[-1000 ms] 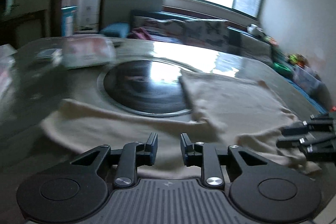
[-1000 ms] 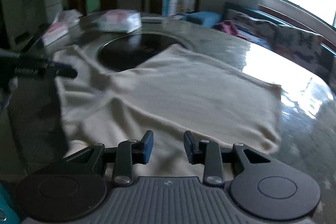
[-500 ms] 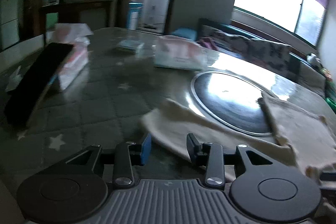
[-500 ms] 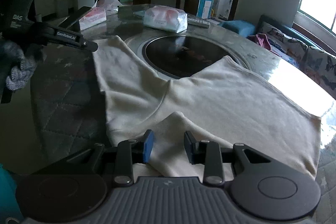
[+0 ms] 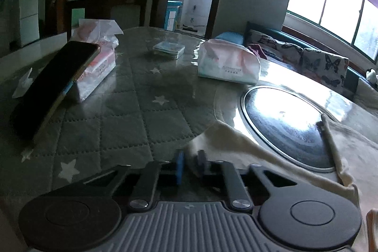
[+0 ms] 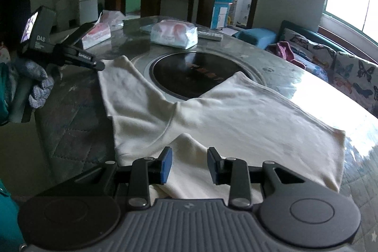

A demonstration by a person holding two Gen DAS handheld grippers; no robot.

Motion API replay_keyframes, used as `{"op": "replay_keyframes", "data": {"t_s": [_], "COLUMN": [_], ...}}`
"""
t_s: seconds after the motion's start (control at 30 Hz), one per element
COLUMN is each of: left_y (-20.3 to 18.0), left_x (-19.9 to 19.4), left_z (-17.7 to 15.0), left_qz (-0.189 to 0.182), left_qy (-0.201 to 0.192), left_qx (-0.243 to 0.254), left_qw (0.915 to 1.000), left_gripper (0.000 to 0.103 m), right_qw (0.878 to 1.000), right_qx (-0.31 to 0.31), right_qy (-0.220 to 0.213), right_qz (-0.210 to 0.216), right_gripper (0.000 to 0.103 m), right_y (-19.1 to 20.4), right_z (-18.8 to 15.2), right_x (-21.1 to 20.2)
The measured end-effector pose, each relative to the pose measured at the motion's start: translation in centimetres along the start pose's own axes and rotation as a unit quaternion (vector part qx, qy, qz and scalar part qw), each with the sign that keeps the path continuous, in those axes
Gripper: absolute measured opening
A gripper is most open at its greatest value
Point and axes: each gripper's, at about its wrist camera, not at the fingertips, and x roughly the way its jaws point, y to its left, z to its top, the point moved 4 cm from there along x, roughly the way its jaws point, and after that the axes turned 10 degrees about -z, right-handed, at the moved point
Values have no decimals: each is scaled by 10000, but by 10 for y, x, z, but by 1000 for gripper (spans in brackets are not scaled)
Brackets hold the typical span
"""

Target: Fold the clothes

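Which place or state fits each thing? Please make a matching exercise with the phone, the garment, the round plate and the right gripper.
Things:
1. black flat phone
2. cream cloth garment
3. dark round glass plate
4. right gripper

Places or states:
A. jaws open
B. set in the middle of the table
C. leaning on a tissue pack
D. spread on the table

Pairs: 1-C, 2-D, 3-B, 4-A

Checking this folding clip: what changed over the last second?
The left gripper swung leftward to the cream shirt's sleeve end, and its jaws have just closed there; whether they pinch cloth is blurred. The right gripper stays open over the near hem; the shirt remains flat.
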Motion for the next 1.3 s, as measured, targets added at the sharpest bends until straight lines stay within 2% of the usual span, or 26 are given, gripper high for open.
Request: {"op": "replay_keyframes", "data": {"t_s": [0.07, 0.17, 0.27, 0.37, 0.5, 0.63, 0.87, 0.9, 1.03, 1.17, 1.23, 1.3], "left_y": [-5, -30, -69, -112, -167, -211, -264, -269, -280, -274, -264, -249], "left_x": [-5, -20, -38, -52, -67, -69, -52, -49, -39, -41, -44, -48], "left_z": [5, 13, 16, 12, 2, -12, -52, -59, -84, -95, -90, -83], "left_qz": [-180, -673, -1324, -1928, -2689, -3208, -3706, -3787, -3839, -3854, -3804, -3684], "left_qy": [-95, -263, -345, -301, -159, 52, 596, 699, 1073, 1177, 1055, 918], "left_qx": [-50, 56, 353, 624, 926, 1167, 1427, 1512, 1726, 1894, 1986, 2037], "left_qw": [9998, 9974, 9900, 9788, 9586, 9399, 9158, 9104, 9007, 8954, 8971, 9024], "left_gripper": [5, 5, 4, 4, 5, 5, 5, 5, 7, 11, 16, 20], "right_qw": [9999, 9994, 9979, 9953, 9908, 9846, 9743, 9735, 9732, 9752, 9769, 9787], "right_qx": [109, 311, 578, 885, 1220, 1579, 2057, 2094, 2133, 2078, 2027, 1969], "right_qy": [-11, -23, -40, -52, -97, -85, 27, 43, 68, 78, 92, 109], "right_qz": [-45, -149, -278, -399, -575, -747, -914, -918, -859, -759, -670, -579], "right_gripper": [32, 32, 32, 32, 32, 32, 32, 32, 32, 32, 33, 36], "right_y": [-6, -18, -33, -48, -68, -89, -115, -117, -118, -111, -106, -101], "right_z": [-2, -6, -11, -19, -31, -46, -69, -71, -72, -68, -64, -60], "right_x": [-3, -9, -14, -20, -30, -38, -46, -46, -42, -36, -33, -28]}}
